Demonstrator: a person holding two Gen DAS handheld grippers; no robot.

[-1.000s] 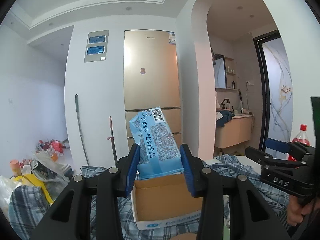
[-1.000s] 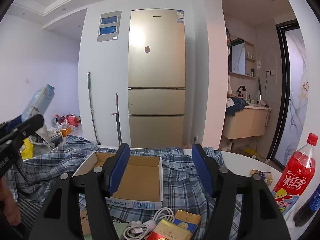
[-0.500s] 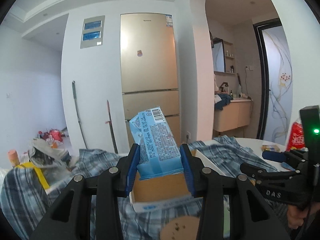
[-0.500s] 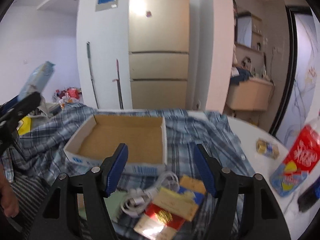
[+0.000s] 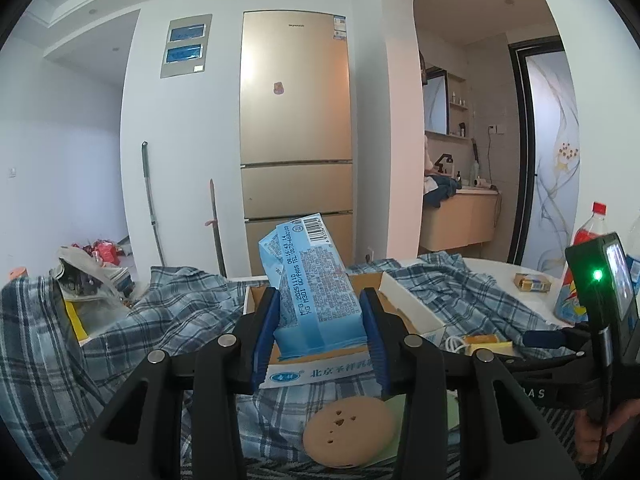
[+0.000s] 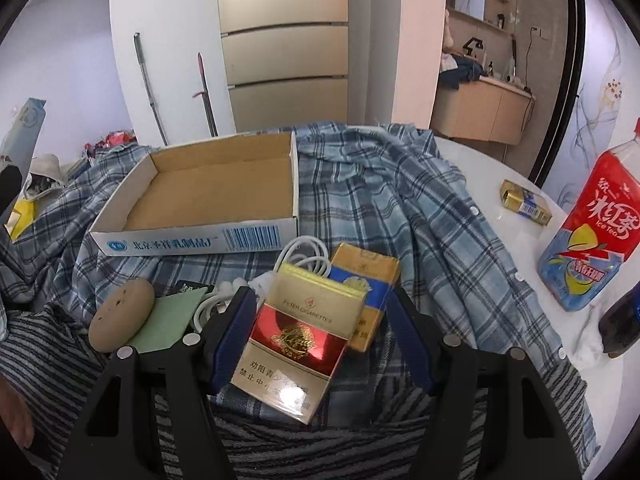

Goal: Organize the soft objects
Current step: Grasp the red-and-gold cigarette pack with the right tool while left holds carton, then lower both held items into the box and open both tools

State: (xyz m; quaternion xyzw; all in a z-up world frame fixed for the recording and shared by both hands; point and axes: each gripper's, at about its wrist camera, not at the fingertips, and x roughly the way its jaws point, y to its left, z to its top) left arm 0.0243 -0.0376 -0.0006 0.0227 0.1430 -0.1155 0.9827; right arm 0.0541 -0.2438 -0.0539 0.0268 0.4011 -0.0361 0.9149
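Note:
My left gripper [image 5: 318, 320] is shut on a light-blue printed soft pack [image 5: 312, 288], held upright just over the near end of the open cardboard box [image 5: 320, 374]. The same pack shows at the left edge of the right wrist view [image 6: 24, 128]. My right gripper [image 6: 320, 300] is open and points down, its jaws straddling a red-and-gold cigarette pack [image 6: 296, 340] without pressing it. That pack lies on a blue-and-yellow pack [image 6: 368, 280]. The box [image 6: 192, 240] is empty and rests on a blue plaid shirt [image 6: 400, 220].
A white cable [image 6: 304, 256], a green sheet [image 6: 168, 316] and a round tan pad [image 6: 122, 314] lie left of the packs. A grey striped cloth [image 6: 280, 440] covers the near side. An ice tea bottle [image 6: 588, 232] and a small gold pack [image 6: 526, 202] are on the white table at right.
Both grippers have come down. The left one has lowered the blue pack toward the box. The right one has tipped downward and now sits over the cigarette packs.

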